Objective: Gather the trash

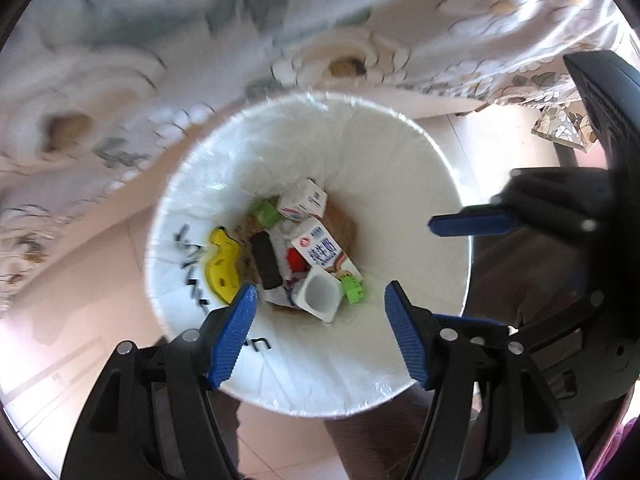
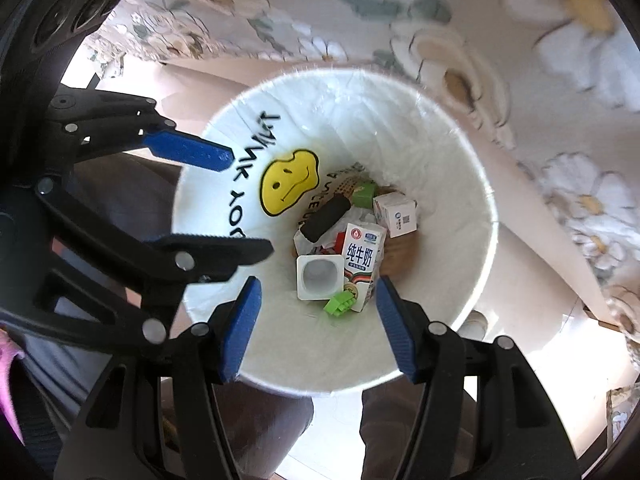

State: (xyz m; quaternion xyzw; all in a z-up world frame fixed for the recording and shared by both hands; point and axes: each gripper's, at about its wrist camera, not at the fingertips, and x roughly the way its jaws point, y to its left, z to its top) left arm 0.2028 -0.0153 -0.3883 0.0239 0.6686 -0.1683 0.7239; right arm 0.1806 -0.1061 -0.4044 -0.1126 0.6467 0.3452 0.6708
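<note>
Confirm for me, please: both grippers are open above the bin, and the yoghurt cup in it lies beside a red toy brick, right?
Not quite: the brick beside the yoghurt cup is green, as the right wrist view shows. Both the left gripper and right gripper are open above the bin.

The flowered cloth (image 1: 120, 60) was blurred at ten o'clock in the left wrist view, and its pattern could not be read well. In the right wrist view the same cloth (image 2: 560, 40) was smeared at two o'clock. The black print on the bin liner (image 1: 192, 264) was partly covered by the left gripper (image 1: 320, 320). Under the milk carton (image 2: 360, 264) some red and white wrapper (image 2: 332, 240) lay mostly hidden. The bin (image 2: 480, 240) bottom was hardly visible.
</note>
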